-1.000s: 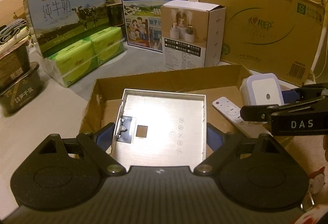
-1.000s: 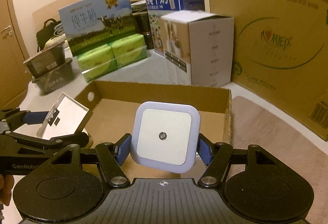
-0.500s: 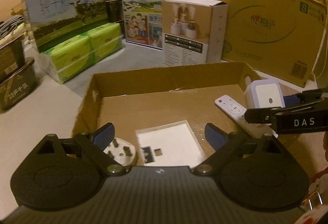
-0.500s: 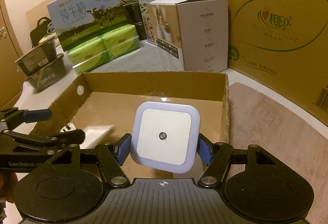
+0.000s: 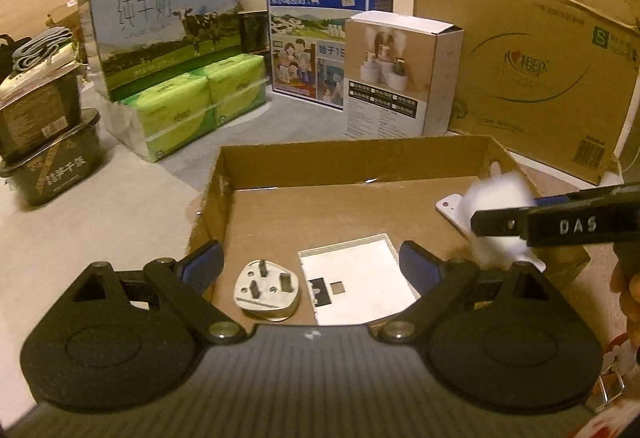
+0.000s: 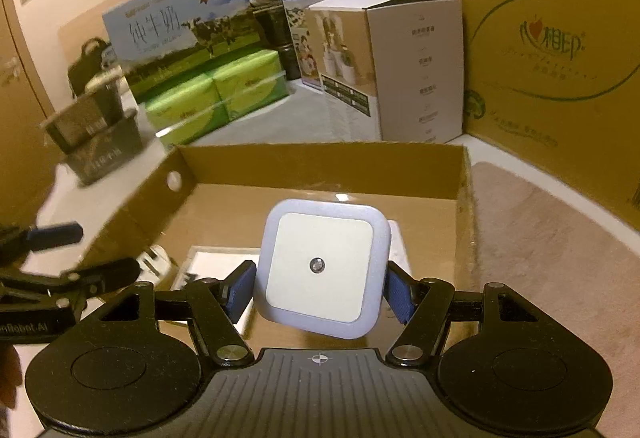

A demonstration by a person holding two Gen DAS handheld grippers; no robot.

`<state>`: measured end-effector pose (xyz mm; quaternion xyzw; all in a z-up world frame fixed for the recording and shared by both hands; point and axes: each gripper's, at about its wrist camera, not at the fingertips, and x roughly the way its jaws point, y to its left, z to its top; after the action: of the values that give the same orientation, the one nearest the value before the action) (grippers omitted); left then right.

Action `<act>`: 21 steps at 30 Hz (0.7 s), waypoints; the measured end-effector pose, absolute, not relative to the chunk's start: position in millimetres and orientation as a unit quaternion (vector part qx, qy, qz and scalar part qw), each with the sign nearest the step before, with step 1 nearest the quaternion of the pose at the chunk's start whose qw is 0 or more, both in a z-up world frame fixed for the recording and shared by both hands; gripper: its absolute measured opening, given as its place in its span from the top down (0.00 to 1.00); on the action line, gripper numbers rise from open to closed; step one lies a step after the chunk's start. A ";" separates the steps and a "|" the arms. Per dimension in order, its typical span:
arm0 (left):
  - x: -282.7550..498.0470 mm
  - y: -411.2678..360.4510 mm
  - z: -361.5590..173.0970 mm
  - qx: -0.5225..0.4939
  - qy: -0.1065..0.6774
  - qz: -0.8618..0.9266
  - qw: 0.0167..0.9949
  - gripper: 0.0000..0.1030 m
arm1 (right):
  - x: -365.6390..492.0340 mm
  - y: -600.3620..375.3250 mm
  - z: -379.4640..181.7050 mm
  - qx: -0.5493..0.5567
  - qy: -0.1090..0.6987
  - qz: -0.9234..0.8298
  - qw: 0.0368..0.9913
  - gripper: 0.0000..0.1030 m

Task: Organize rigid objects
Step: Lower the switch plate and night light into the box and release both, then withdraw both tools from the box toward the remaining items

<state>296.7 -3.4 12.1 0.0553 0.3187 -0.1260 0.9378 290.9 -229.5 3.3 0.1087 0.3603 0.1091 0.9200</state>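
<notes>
A shallow cardboard tray (image 5: 352, 153) (image 6: 320, 161) lies in front of both grippers. On its floor lie a white square plate (image 5: 356, 282) (image 6: 212, 262), a white three-pin plug (image 5: 267, 290) (image 6: 154, 262) to the plate's left, and a white remote (image 5: 448, 205) at the right. My left gripper (image 5: 310, 266) (image 6: 80, 254) stands open above the plug and plate, with nothing between its pads. My right gripper (image 6: 320, 292) (image 5: 560, 226) is shut on a square white night light (image 6: 324, 270) (image 5: 496, 205), which sits slightly tilted over the tray's right half and looks blurred in the left wrist view.
Behind the tray stand two milk cartons (image 5: 160, 37) (image 5: 320, 29), green tissue packs (image 5: 192, 113), a white product box (image 5: 400, 73) and a large cardboard box (image 5: 532, 49). Dark tubs (image 5: 48, 153) are stacked at the left. A beige mat (image 6: 552, 258) lies right of the tray.
My left gripper let go of the white plate, which now lies flat in the tray beside the plug, and drew back. The night light in my right gripper has tilted and sits lower over the tray.
</notes>
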 end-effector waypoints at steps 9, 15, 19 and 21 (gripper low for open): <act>255.6 13.7 19.8 0.026 0.317 -0.107 0.942 0.06 | 262.5 -236.1 24.5 0.105 0.350 0.094 0.926 0.20; 213.1 19.4 27.0 0.014 0.320 -0.096 0.942 0.06 | 218.2 -242.8 40.9 0.114 0.338 0.076 0.931 0.20; 182.5 21.8 32.1 -0.003 0.321 -0.089 0.943 0.06 | 187.3 -242.1 49.2 0.118 0.341 0.076 0.929 0.20; 169.2 22.2 33.9 -0.009 0.322 -0.085 0.943 0.06 | 172.8 -240.3 52.3 0.116 0.342 0.077 0.929 0.20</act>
<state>169.2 22.2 33.9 -0.0085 0.3223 -0.0854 0.9427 172.8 -240.3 52.3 0.1158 0.3420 0.0768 0.9294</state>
